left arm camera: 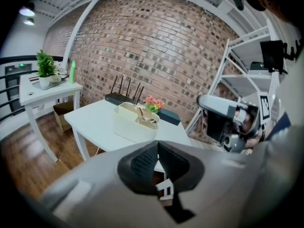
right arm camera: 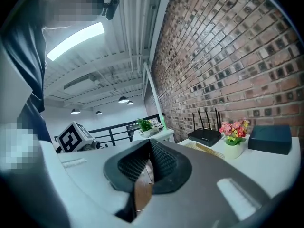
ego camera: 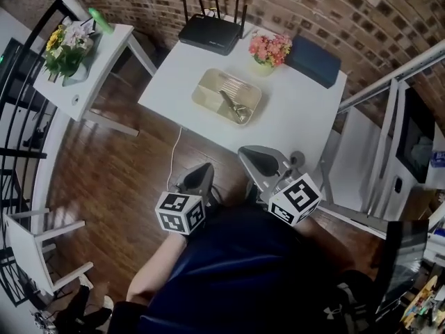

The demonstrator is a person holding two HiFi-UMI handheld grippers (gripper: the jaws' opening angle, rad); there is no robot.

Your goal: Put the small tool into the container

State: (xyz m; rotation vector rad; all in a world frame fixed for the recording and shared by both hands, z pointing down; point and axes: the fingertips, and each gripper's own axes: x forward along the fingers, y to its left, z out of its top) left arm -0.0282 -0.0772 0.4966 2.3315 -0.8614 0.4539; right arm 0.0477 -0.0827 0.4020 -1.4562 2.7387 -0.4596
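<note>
A beige container [ego camera: 208,89] sits in the middle of the white table [ego camera: 299,124], and a small metal tool [ego camera: 235,107] lies inside it. The left gripper view shows the same container [left arm camera: 128,125] with the tool [left arm camera: 142,114] sticking up from it. Both grippers are held close to the person's body, short of the table's near edge. My left gripper [ego camera: 200,172] is shut, its pads [left arm camera: 142,160] meeting with nothing between them. My right gripper [ego camera: 256,157] is shut and empty too, its pads [right arm camera: 164,160] pressed together.
Along the table's far edge stand a black router [ego camera: 211,33], a pot of pink flowers [ego camera: 270,49] and a dark blue box [ego camera: 314,60]. A small side table [ego camera: 87,68] with a plant is at the left. Metal shelving [ego camera: 389,96] stands to the right.
</note>
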